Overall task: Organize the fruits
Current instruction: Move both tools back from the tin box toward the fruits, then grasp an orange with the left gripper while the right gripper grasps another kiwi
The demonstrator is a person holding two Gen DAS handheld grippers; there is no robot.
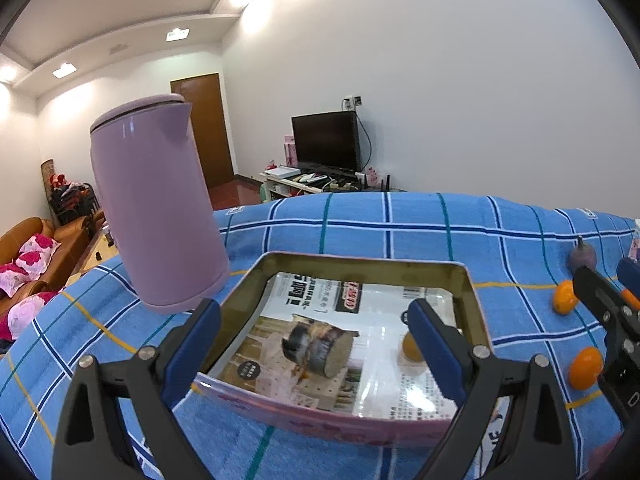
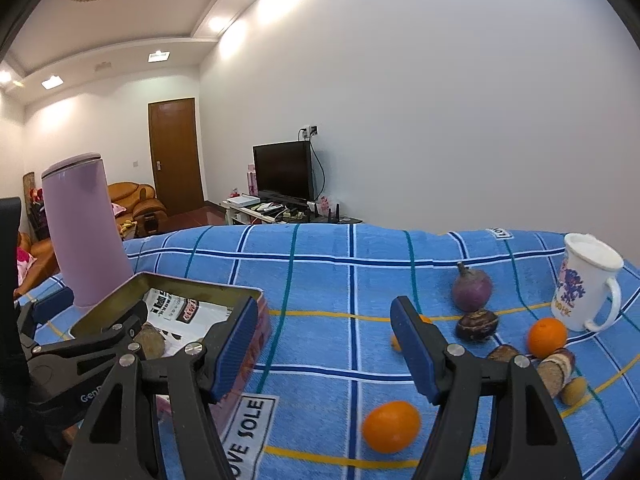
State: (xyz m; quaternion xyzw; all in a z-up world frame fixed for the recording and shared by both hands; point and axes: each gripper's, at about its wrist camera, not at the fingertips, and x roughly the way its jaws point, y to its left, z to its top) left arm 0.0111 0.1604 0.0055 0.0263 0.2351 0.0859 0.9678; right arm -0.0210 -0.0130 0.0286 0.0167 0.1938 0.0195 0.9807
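A pink rectangular tin [image 1: 478, 304] [image 2: 240, 294] lined with a printed sheet sits on the blue checked cloth. A brown-grey fruit [image 1: 318, 346] and an orange one [image 1: 410, 346] lie inside it. My left gripper [image 1: 316, 330] is open and empty, hovering over the tin. My right gripper [image 2: 324, 334] is open and empty to the tin's right, above an orange kumquat [image 2: 391, 426]. More kumquats [image 2: 547, 337], a purple fruit [image 2: 472, 290] and dark brown ones [image 2: 477, 325] lie to the right.
A tall lilac kettle [image 1: 156, 208] [image 2: 86, 236] stands behind the tin's left corner. A white printed mug [image 2: 586, 284] stands at the far right. The table's far edge drops off toward a TV and sofa.
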